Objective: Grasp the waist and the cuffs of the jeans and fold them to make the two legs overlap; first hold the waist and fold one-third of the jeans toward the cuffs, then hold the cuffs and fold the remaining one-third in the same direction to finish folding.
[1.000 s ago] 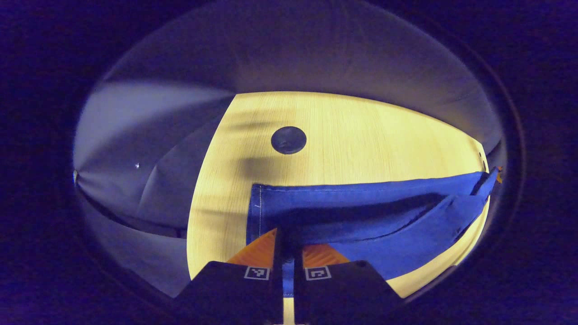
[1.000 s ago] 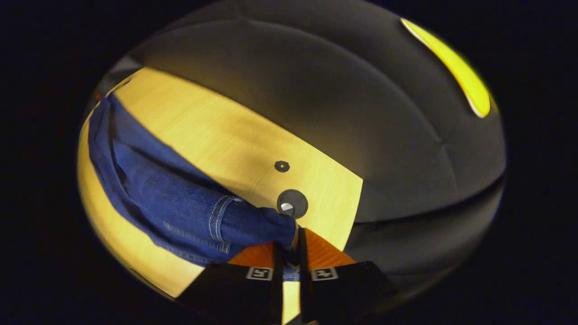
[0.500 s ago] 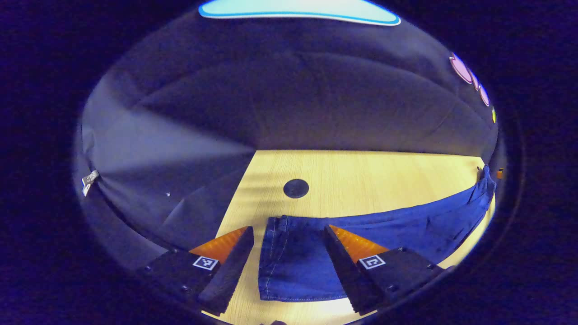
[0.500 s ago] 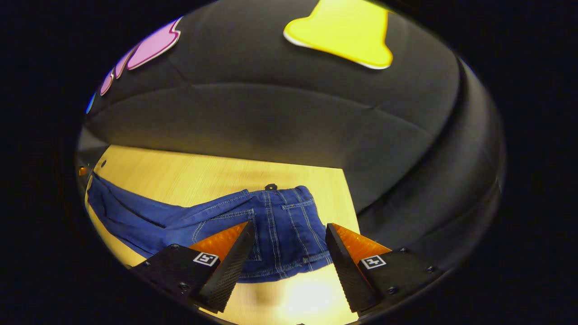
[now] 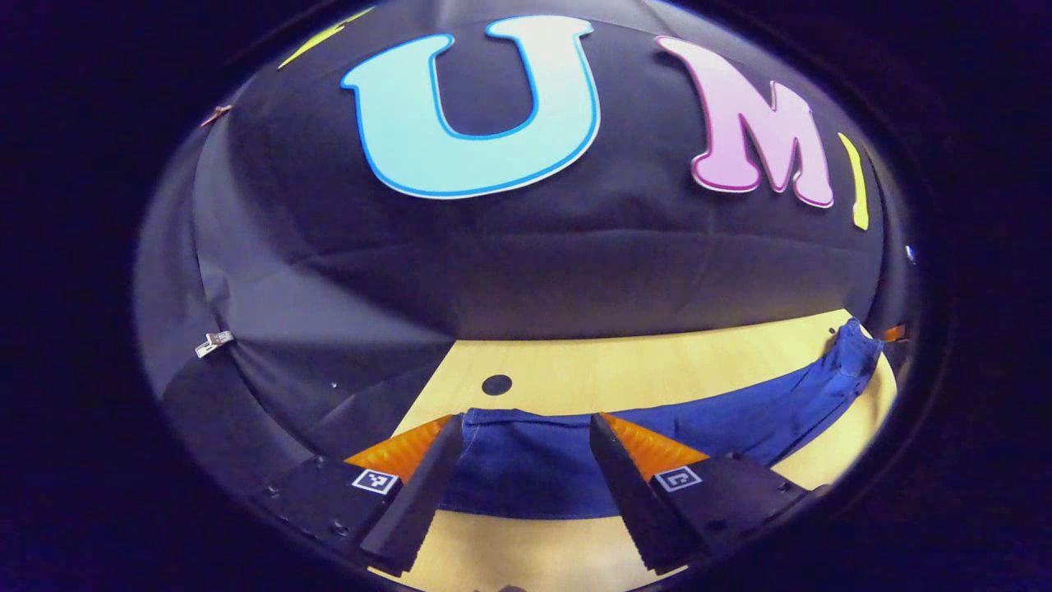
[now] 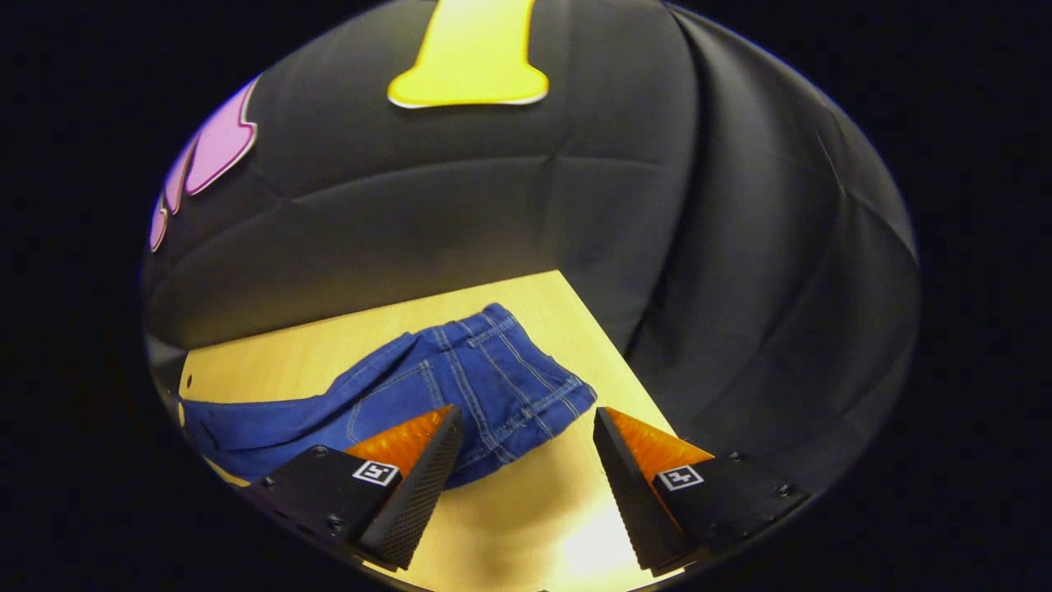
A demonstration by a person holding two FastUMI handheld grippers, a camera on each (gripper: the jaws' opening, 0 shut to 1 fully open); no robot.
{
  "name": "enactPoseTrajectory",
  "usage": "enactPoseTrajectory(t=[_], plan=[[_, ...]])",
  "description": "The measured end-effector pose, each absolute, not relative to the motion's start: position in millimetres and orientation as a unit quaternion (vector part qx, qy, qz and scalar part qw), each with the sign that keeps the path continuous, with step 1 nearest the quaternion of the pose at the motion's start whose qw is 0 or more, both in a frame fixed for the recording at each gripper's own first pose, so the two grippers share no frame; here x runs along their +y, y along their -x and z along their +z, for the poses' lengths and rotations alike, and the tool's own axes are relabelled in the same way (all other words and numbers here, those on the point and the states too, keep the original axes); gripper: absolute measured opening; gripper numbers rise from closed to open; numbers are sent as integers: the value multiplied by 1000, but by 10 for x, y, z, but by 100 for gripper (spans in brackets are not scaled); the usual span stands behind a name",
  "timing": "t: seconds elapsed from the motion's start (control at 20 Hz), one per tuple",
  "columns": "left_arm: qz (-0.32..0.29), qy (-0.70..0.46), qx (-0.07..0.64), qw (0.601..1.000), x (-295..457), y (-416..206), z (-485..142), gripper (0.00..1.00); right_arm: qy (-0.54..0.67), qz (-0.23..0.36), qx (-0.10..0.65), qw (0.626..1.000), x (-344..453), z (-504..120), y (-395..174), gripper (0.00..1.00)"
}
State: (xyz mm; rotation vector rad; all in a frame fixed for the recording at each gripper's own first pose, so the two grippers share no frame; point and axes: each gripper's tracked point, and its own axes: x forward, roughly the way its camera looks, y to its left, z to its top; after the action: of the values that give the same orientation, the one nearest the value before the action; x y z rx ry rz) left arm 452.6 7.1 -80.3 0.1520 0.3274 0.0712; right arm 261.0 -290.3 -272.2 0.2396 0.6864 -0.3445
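Both tools have let go of the denim they pinched a second ago and have risen, tilting up so more of the booth wall comes into sight.

From the left gripper view, my left tool [image 5: 514,485] hangs above the light wooden desk [image 5: 625,370] with its fingers spread wide apart and nothing between them. Beyond the fingertips lies the cuff end [image 5: 526,464] of the dark blue denim jeans [image 5: 740,419], flat on the desk, the legs running away to the right toward the far edge. A small round black grommet [image 5: 496,384] sits in the desk just past the cuff.

From the right gripper view, my right tool [image 6: 526,481] is likewise spread apart and empty, held over the desk [image 6: 542,510]. The waist end [image 6: 501,370] of the jeans [image 6: 394,403], with its pale stitching, lies near the desk's right edge, just beyond and between the fingertips, and the legs trail off to the left.
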Motion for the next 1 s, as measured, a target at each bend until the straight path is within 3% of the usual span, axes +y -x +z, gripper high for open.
enactPoseTrajectory(t=[0.2,0.4,0.55,0.75,0.8,1.0], plan=[[-25,12,176,984,-732,-4197,-948,97,-191,-207,315,906,-3174,-3031,-2918,99],[-50,-47,186,980,-947,-4144,-919,98,-258,-226,319,884,-3249,-3194,-2958,98],[-56,-67,188,978,-1093,-4112,-861,97,-239,-222,316,891,-3289,-3073,-2898,100],[-71,-52,180,980,-1368,-4015,-798,97,-259,-208,321,887,-3181,-2987,-2908,53],[-76,-49,182,979,-1414,-3990,-802,97,-257,-208,316,890,-3160,-3004,-2906,32],[-75,-57,176,980,-1399,-3920,-815,97,-174,-174,284,927,-3014,-2812,-3000,12]])
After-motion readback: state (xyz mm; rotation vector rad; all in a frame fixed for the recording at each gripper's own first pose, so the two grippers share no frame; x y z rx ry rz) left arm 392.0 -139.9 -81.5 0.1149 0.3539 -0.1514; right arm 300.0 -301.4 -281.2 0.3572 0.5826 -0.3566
